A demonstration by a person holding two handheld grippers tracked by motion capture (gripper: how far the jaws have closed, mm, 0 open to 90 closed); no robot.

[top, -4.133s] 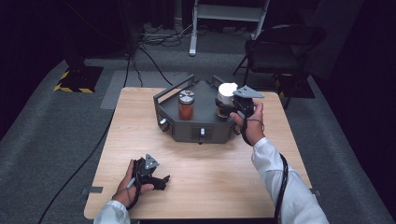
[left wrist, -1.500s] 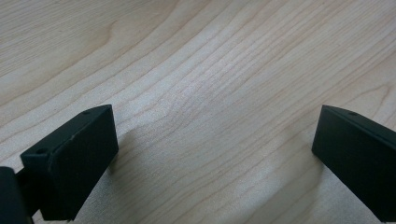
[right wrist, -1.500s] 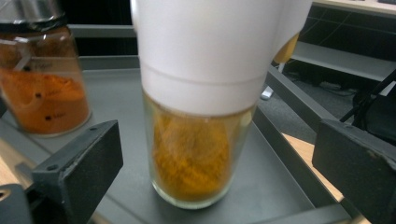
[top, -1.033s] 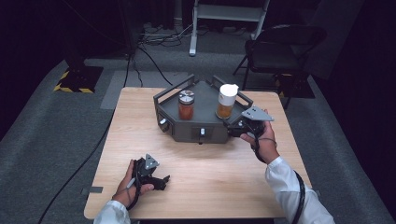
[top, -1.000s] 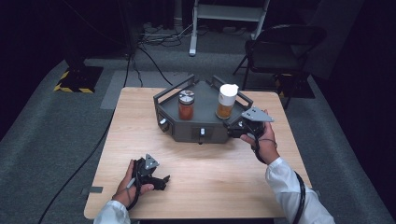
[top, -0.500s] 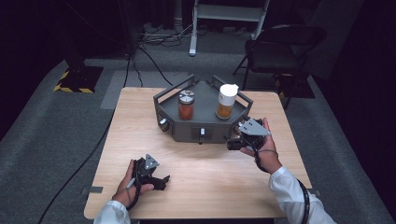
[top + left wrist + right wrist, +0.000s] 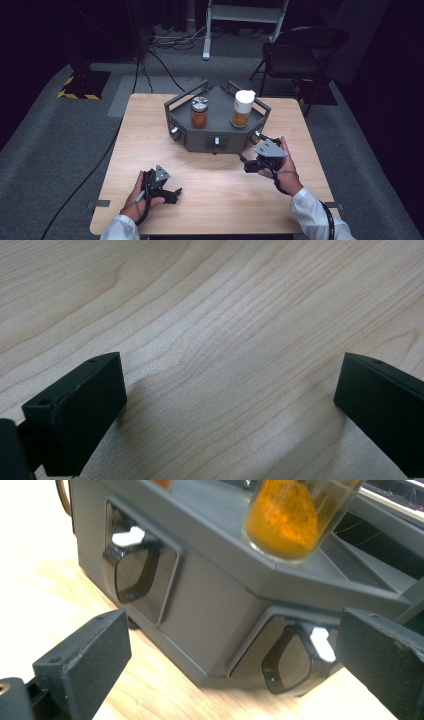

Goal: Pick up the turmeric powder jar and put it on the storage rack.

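Two jars (image 7: pixel 199 112) (image 7: pixel 242 108) are seen on one rack (image 7: pixel 200 140). Two latches (image 7: pixel 134 566) (image 7: pixel 295 655) are faced by the right gripper (image 7: pixel 235 665), jaws spread, nothing gripped. Left gripper (image 7: pixel 230 410) is rested on the table (image 7: pixel 215 190), likewise released

The worktop (image 7: pixel 215 200) is lit brightly from above in the high view, while the surrounding floor is left dim and the far background falls into near black. Soft, short shadows are cast under the grey rack (image 7: pixel 215 127). The high view is rendered slightly soft and grainy. In the left gripper view, the wood grain is bowed by lens distortion, and faint shadows are seen beside the jaws. In the right gripper view, the orange-filled jar (image 7: pixel 292 517) is blurred at close range.
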